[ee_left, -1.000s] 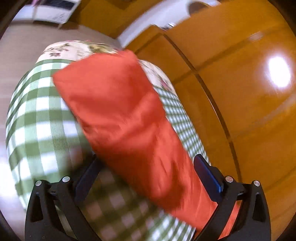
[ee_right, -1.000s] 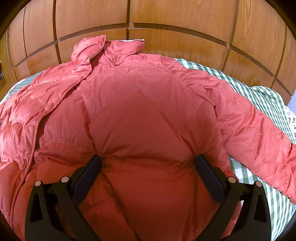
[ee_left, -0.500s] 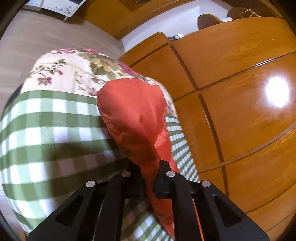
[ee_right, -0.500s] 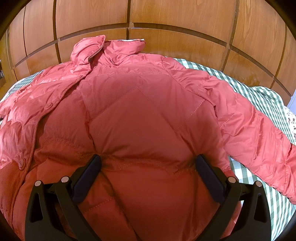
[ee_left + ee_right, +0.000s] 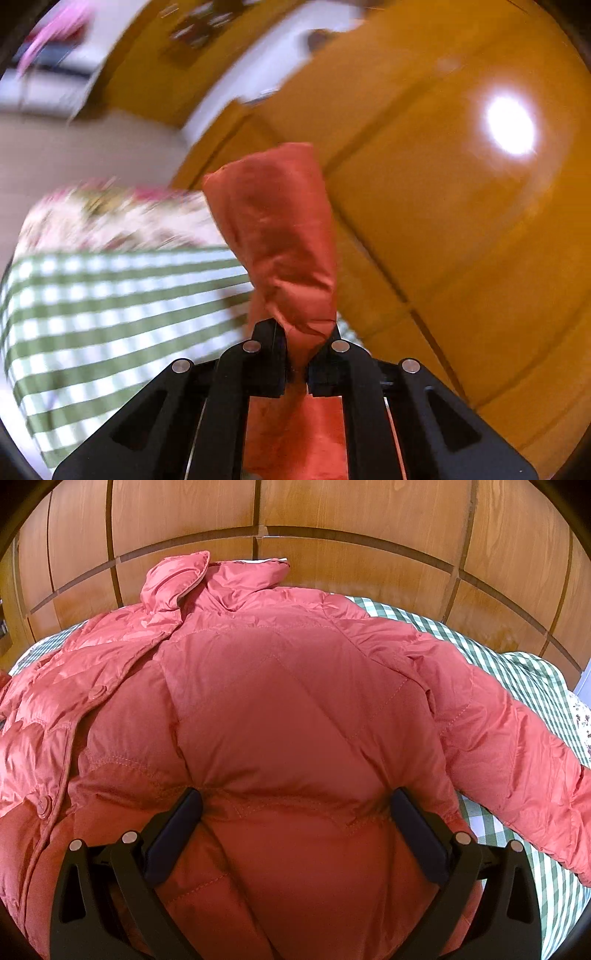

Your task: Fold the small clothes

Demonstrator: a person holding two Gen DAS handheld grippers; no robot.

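Red puffer jacket [image 5: 295,709] spread flat on green-checked cloth [image 5: 524,664], collar toward wood panels [image 5: 332,509]. Left gripper [image 5: 295,354] clamped on sleeve end [image 5: 280,236], lifted. Right gripper [image 5: 295,812] jaws wide apart, resting on jacket.

The jacket [image 5: 295,701] is quilted, puffy cloth with a slight sheen and stitched seams; the checked cover [image 5: 110,302] is matt woven fabric; the wood panels [image 5: 461,221] are smooth, glossy varnish; both grippers look matt black plastic

two close wrist views, shared jacket [image 5: 295,720]
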